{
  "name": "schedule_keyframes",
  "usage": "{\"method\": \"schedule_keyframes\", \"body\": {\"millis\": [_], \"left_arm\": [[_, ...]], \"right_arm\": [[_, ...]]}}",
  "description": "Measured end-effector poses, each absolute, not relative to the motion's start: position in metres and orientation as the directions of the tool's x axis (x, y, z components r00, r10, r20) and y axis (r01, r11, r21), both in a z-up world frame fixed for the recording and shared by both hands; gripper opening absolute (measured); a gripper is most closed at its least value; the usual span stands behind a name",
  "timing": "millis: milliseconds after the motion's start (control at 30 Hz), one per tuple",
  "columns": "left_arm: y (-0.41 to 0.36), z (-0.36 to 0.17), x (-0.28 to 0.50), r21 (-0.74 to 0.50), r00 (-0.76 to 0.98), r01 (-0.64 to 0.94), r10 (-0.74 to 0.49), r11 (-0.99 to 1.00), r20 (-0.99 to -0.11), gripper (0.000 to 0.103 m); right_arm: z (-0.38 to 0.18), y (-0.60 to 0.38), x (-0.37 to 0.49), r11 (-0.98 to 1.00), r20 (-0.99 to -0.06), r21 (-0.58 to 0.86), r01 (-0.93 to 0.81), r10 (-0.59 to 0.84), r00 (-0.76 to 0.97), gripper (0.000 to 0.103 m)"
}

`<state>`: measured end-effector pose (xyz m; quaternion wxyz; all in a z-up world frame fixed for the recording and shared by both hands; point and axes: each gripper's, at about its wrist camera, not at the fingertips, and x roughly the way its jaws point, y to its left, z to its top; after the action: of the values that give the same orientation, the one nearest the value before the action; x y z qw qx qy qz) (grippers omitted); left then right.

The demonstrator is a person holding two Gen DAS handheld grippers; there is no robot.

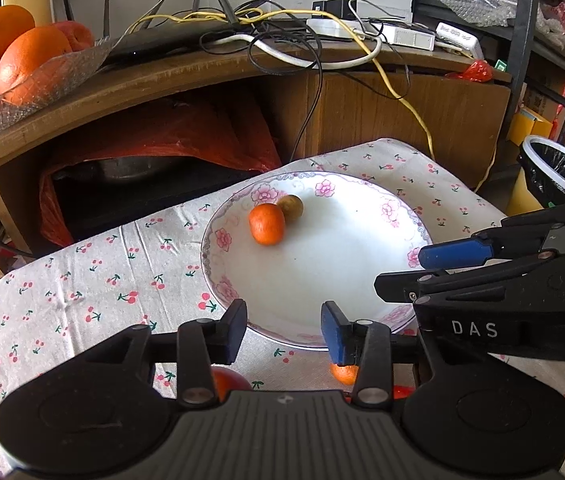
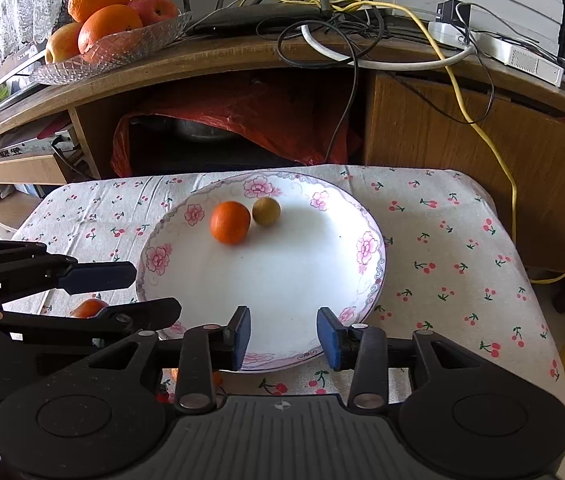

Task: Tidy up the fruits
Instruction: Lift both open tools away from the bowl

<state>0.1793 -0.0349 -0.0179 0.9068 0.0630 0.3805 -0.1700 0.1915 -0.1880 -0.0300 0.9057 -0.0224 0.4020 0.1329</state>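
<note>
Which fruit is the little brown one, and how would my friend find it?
Find the big white round plate with pink flowers on the cherry-print tablecloth. Two fruits sit touching near its far rim. The small dull brownish-green round fruit is the one beside the bigger, bright orange tangerine.

The counter is draped in a white cloth printed with small red cherries. A flower-rimmed white plate sits on the cloth near its middle. Directly on the cloth at the near edge lie a small orange fruit to the left of the plate, and in the left wrist view another orange fruit and a red fruit, both partly hidden.
</note>
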Motion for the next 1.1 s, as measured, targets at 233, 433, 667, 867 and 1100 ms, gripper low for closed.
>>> {"method": "schedule_keyframes", "body": {"millis": [233, 433, 667, 867, 1100], "left_arm": [[-0.034, -0.013, 0.172, -0.011, 0.655, 0.371, -0.27, 0.928, -0.706, 0.05], [-0.034, -0.01, 0.166, -0.008, 0.655, 0.383, -0.278, 0.924, -0.703, 0.05], [-0.033, -0.007, 0.157, -0.009, 0.651, 0.399, -0.29, 0.917, -0.701, 0.05], [-0.031, -0.005, 0.146, -0.015, 0.641, 0.419, -0.307, 0.908, -0.703, 0.051], [-0.024, -0.003, 0.133, -0.013, 0.636, 0.438, -0.32, 0.899, -0.702, 0.053]], "right_arm": [[-0.026, -0.19, 0.185, 0.961, -0.729, 0.073, -0.267, 0.234, 0.643, 0.041], [-0.023, -0.191, 0.179, 0.958, -0.727, 0.078, -0.276, 0.244, 0.642, 0.041], [-0.021, -0.191, 0.171, 0.956, -0.728, 0.079, -0.284, 0.25, 0.639, 0.041], [-0.021, -0.189, 0.164, 0.951, -0.732, 0.076, -0.298, 0.256, 0.632, 0.041], [-0.021, -0.184, 0.156, 0.945, -0.735, 0.073, -0.319, 0.268, 0.623, 0.043]]}}
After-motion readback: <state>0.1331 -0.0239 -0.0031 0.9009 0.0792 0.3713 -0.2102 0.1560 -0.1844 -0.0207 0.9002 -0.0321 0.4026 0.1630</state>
